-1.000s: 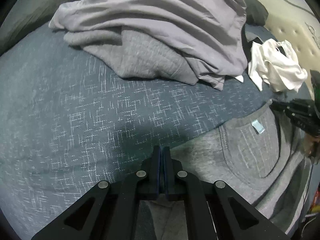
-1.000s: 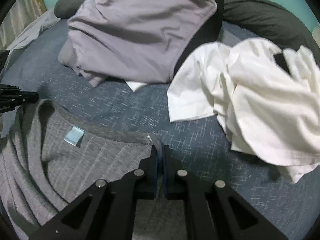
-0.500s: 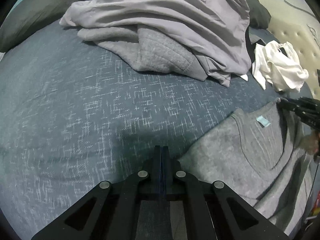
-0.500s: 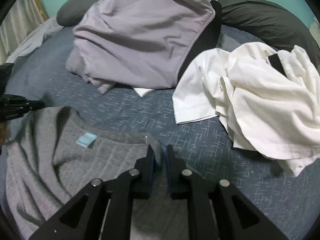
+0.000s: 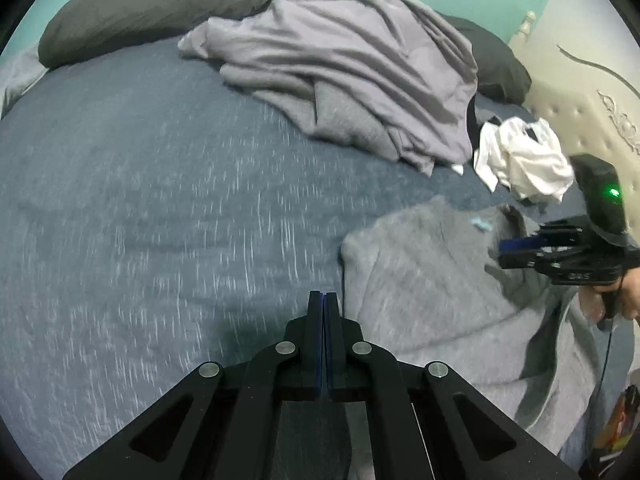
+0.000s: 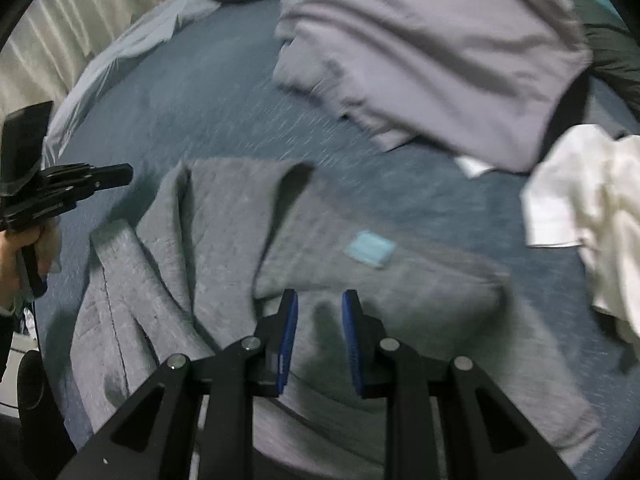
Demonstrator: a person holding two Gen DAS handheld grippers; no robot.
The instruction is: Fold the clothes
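Grey T-shirt lies rumpled and unfolded near the bed's front edge; right gripper hovers over it with jaws parted and empty, left gripper pressed closed on nothing. Heaped clothes await folding.

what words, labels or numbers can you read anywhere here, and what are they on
None can be read.
Light blue tag inside the neckline of the grey shirt: blurred, no lettering legible.
Pale markings on the right hand-held gripper body, seen from the left wrist view: too small and blurred to read.
Colourful item at that view's lower right edge: unreadable.
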